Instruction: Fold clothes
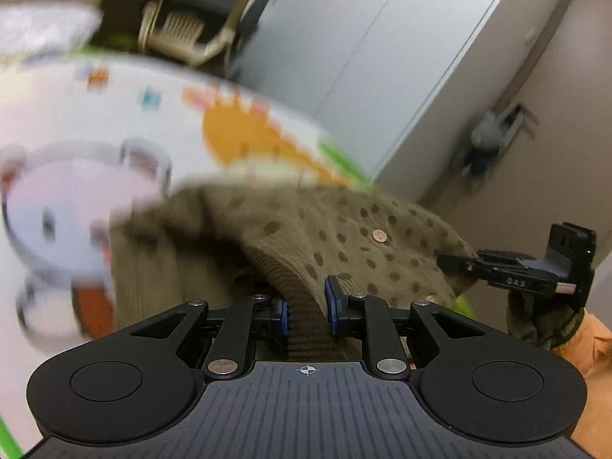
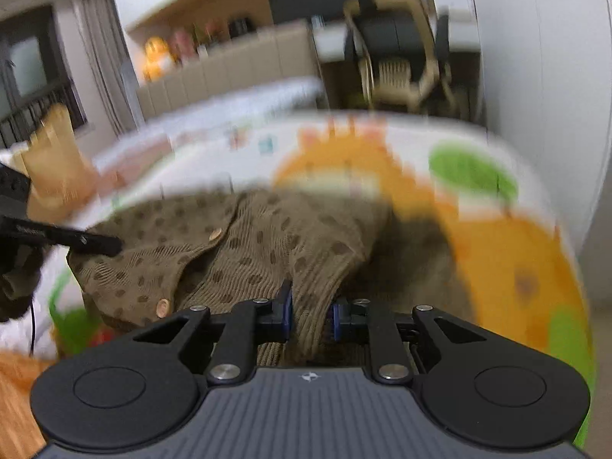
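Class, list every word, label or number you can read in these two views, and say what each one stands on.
"DAS": on the right gripper, seen from the left wrist.
Print on the left gripper, seen from the right wrist: too blurred to read.
Cardigan and mat: no text.

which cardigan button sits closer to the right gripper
The lower button, near the cardigan hem just left of the right gripper; the other button lies farther up.

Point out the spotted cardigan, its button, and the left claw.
spotted cardigan (image 1: 344, 229), left wrist view, on the dotted knit front.
button (image 1: 378, 235), left wrist view, on its round face.
left claw (image 1: 306, 311), left wrist view, midway between the fingertips, shut on the ribbed hem.
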Demonstrator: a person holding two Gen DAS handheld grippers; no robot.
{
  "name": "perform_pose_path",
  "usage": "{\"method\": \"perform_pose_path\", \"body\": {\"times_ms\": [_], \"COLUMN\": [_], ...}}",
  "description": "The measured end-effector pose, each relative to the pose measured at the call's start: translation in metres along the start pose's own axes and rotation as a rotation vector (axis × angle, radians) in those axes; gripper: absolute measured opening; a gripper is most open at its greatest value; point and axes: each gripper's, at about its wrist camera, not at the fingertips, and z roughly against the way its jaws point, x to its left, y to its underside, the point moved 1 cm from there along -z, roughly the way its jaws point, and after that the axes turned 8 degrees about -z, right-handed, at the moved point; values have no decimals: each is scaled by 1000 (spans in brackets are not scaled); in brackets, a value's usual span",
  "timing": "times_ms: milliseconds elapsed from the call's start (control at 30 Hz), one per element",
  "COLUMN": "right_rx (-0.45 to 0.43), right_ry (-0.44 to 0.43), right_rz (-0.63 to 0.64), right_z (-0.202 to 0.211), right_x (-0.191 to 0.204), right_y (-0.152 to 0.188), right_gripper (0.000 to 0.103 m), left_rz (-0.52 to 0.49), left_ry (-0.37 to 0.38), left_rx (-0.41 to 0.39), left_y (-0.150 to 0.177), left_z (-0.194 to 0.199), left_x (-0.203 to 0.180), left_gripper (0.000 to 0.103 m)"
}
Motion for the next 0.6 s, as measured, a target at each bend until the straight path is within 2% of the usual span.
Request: {"method": "perform_pose_path", "body": {"times_ms": [67, 100, 133, 167, 233, 333, 400, 533, 600], "right_rx": [42, 32, 22, 7, -57, -112, -94, 33, 95], "right_ry": [10, 2, -6, -14, -33, -100, -153, -181, -181], "right_rz": [-27, -40, -53, -62, -71, -140, -208, -353, -378], "right_z": [-5, 0, 5, 11, 25, 30, 15, -42, -72], "right_x": [-9, -13, -18, -21, -27, -36, -42, -55, -59], "right_y": [12, 9, 6, 2, -14, -39, -52, -68, -74], "right_gripper": [29, 33, 40, 51, 69, 74, 76, 80, 80], "left_rz": [37, 53, 66, 79, 104, 149, 196, 293, 308], "left_ry": [-4, 2, 14, 28, 56, 89, 106, 155, 186], "left_rx": [49, 56, 42, 20, -48, -125, -114, -45, -20], "left_y": [13, 15, 14, 11, 2, -19, -28, -38, -43], "left_z": [-7, -7, -2, 4, 18, 22, 7, -34, -53], "left_x": [9, 13, 18, 21, 29, 42, 51, 71, 79], "left_gripper": [31, 41, 53, 59, 78, 84, 86, 90, 94]}}
